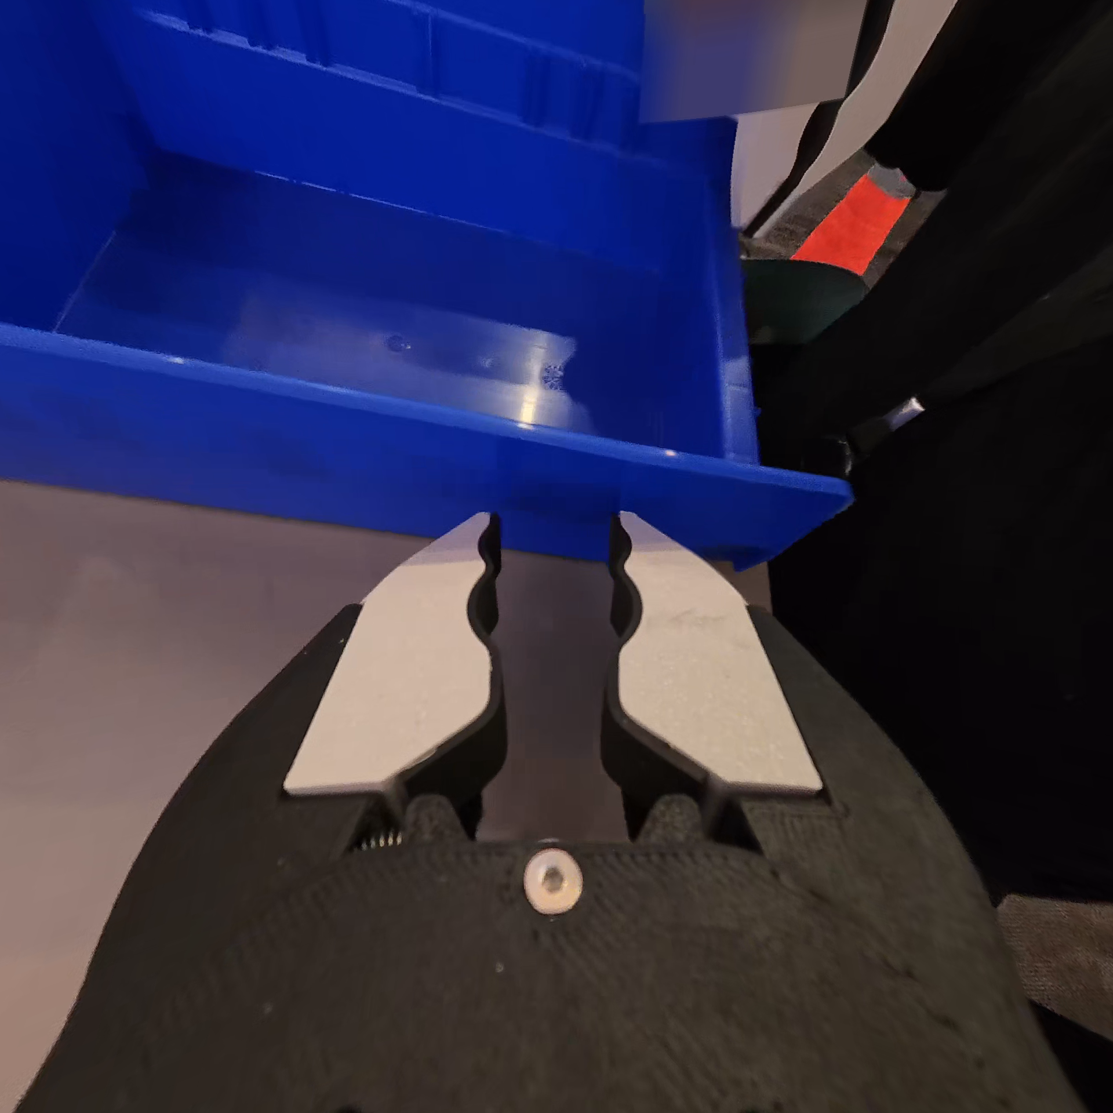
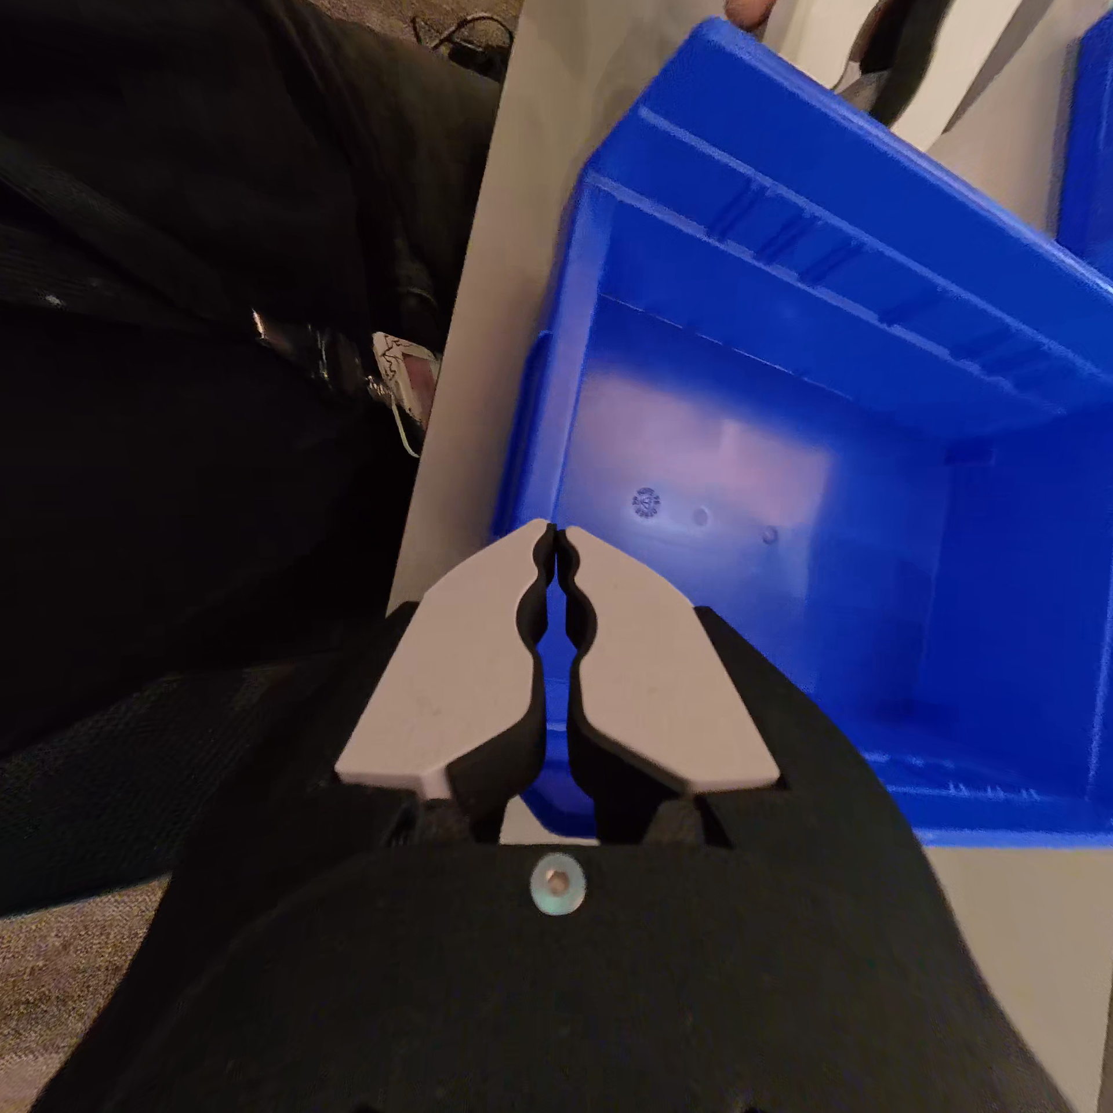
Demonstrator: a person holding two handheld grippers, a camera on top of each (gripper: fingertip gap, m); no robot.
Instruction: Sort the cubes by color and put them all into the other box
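Note:
A blue plastic box [image 1: 385, 458] fills the left wrist view, and its floor shows no cubes. My left gripper [image 1: 554, 521] is open, with its fingertips at the outside of the box's near wall, below the rim, close to the box's right corner. The right wrist view shows the same kind of blue box [image 2: 1024, 602], also with no cubes in it. My right gripper [image 2: 554, 533] is shut, fingertips touching each other right over the box's left rim. I see nothing between them. No cubes show in either view.
The boxes stand on a pale table [image 2: 482, 301]. Part of a second blue box [image 2: 1093, 150] shows at the top right. A person in dark clothes [image 2: 180, 421] is close to the table edge and also shows in the left wrist view [image 1: 994, 542]. A dark and grey shape [image 2: 891, 60] lies beyond the box. Tip to tip, the grippers are about 15 cm apart.

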